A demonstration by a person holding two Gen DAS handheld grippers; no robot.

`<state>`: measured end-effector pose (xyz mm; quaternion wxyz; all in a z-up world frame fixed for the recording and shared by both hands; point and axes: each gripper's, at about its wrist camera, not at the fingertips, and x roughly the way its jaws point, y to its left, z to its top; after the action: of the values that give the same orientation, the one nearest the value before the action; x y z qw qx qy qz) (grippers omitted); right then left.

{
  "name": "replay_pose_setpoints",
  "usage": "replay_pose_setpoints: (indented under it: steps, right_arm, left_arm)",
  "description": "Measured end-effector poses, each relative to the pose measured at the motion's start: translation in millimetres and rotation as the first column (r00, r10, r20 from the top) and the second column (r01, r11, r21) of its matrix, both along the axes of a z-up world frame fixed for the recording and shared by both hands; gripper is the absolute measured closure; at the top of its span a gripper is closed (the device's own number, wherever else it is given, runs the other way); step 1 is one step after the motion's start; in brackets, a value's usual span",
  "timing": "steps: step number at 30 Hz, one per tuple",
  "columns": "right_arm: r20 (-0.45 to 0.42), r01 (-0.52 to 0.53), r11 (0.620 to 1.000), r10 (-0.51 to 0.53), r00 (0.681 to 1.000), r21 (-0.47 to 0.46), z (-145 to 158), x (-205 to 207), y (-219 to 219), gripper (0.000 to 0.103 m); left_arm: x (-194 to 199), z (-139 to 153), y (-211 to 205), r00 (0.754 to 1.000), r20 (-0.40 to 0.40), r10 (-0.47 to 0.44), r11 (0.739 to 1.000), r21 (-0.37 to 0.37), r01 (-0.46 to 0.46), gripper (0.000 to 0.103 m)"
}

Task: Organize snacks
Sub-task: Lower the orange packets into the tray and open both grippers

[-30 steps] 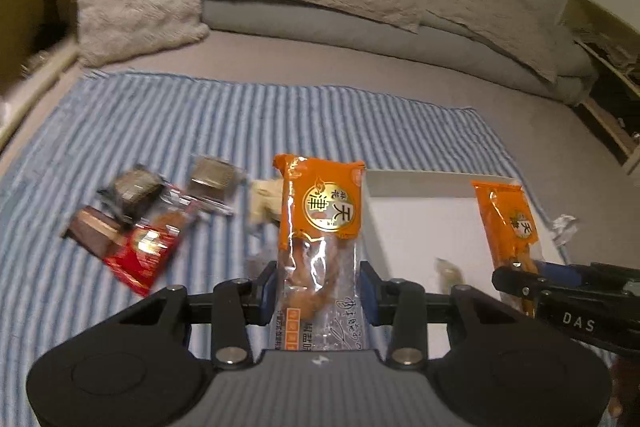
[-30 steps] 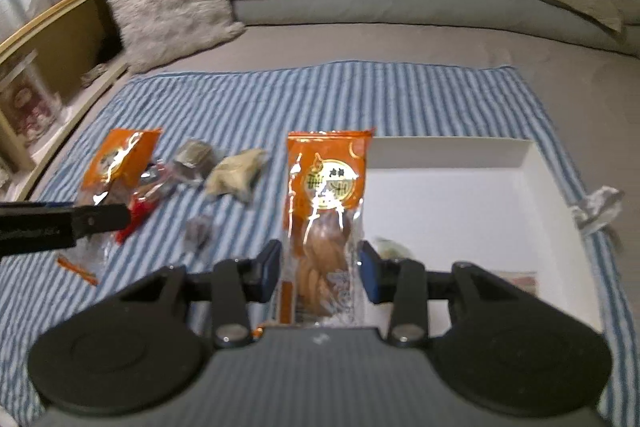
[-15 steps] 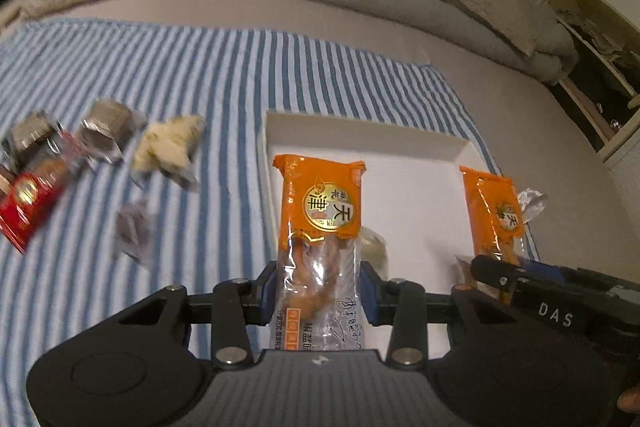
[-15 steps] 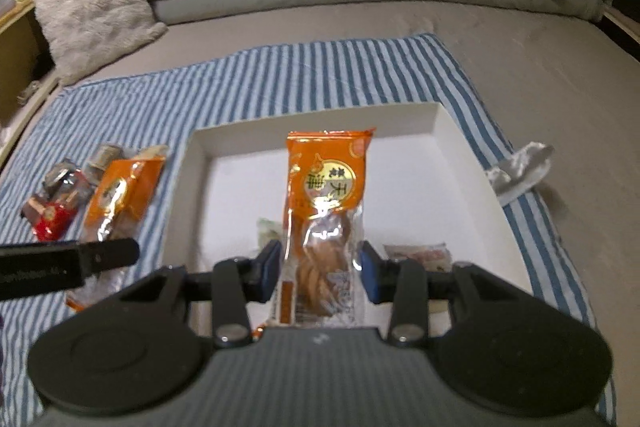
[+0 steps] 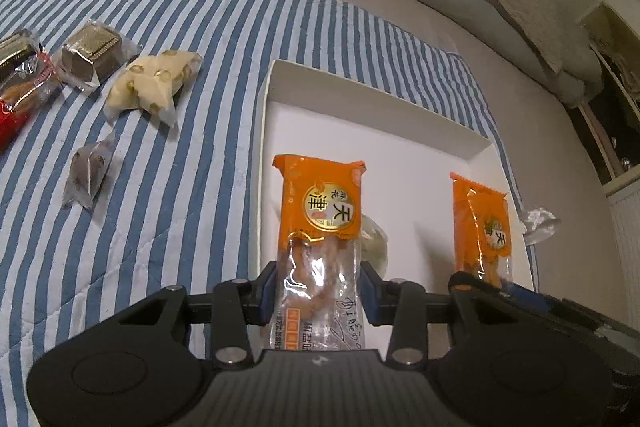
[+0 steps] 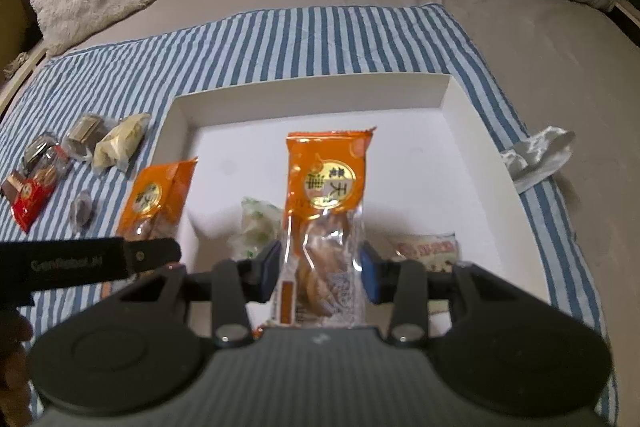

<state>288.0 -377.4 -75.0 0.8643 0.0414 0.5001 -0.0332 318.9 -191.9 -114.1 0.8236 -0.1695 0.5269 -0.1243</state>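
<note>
fingers [image 6: 370, 277] pinch an orange packet [image 6: 326, 211]; only right view shows white wrapped snack [image 6: 426, 251].

Orange packets [image 5: 320, 211], a white box [image 6: 472, 131], a blue-and-white striped cloth [image 5: 180, 131], blue gripper pads [image 6: 370, 277].

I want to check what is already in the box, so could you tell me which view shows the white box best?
The right wrist view: the white box shows nearly whole, with two small packets on its floor. In the left wrist view the box shows its far corner and left wall, but the near part is hidden behind the tongs.
</note>
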Motion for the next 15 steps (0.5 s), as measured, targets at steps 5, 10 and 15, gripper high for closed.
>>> replay_pose_setpoints:
  steps: [5,10,15]
  right_arm:
    - [0.019,0.027,1.0,-0.027,0.999,-0.01,0.3,5.4,3.0,0.054]
    - [0.049,0.068,0.998,-0.068,0.996,-0.005,2.6,7.6,-0.6,0.045]
    - [-0.003,0.044,0.999,-0.044,0.999,-0.019,-1.4,7.5,-2.2,0.045]
  left_arm:
    - [5.1,-4.8,-2.4,1.0,-0.02,-0.006,1.0,-0.003,0.006,0.053]
    - [5.8,-2.2,-6.0,0.998,-0.007,-0.054,0.998,0.007,0.054,0.043]
    - [1.4,3.3,-9.7,0.994,0.023,-0.11,0.993,0.052,0.109,0.042]
